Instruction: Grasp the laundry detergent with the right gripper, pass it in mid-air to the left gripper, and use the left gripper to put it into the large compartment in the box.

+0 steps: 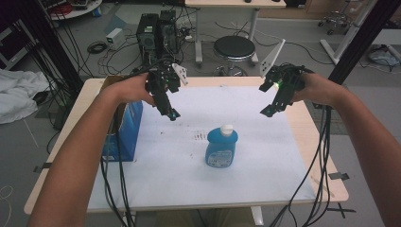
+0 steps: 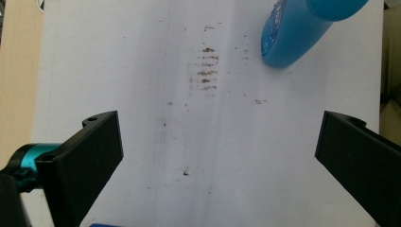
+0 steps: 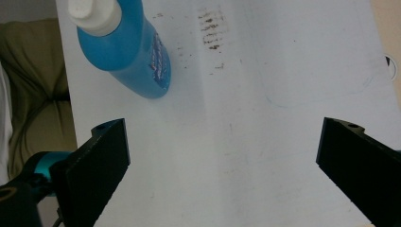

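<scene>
A blue bottle [image 1: 221,148] with a white cap stands upright near the middle of the white sheet [image 1: 265,156] on the table. My left gripper [image 1: 171,113] hovers above the sheet, behind and to the left of the bottle, open and holding nothing. My right gripper [image 1: 267,110] hangs behind and to the right of the bottle, also open and holding nothing. In the left gripper view the blue bottle [image 2: 295,33] is at the top right, beyond the wide-apart jaws. In the right gripper view the blue bottle [image 3: 130,47] is at the top left.
A blue box [image 1: 124,130] stands at the table's left edge, under my left forearm. Brown smudges [image 1: 198,136] mark the sheet left of the bottle. Beyond the table are a black stool [image 1: 234,48], computer towers [image 1: 157,31] and loose cables.
</scene>
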Demonstrator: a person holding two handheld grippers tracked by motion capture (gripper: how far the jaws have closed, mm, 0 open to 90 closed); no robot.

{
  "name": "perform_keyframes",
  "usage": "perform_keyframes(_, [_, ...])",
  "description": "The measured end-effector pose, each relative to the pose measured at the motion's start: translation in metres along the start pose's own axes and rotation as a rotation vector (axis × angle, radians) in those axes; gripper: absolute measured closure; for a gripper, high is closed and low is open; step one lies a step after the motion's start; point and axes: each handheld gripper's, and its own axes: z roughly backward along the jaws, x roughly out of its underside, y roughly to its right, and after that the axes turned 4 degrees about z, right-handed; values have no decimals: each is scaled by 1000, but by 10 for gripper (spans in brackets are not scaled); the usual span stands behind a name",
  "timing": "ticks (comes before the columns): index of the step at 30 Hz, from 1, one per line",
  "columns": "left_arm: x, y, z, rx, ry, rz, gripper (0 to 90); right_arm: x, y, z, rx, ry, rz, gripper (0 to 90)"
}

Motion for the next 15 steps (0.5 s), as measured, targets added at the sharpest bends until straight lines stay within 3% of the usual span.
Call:
perform_keyframes(8, [-3,3,-3,17,3,-30,16,10,-15,-11,-24,68,22,25])
perform_keyframes(15, [-3,3,-5,37,-11,-23,16,14,-29,-22,-42,120,48,25])
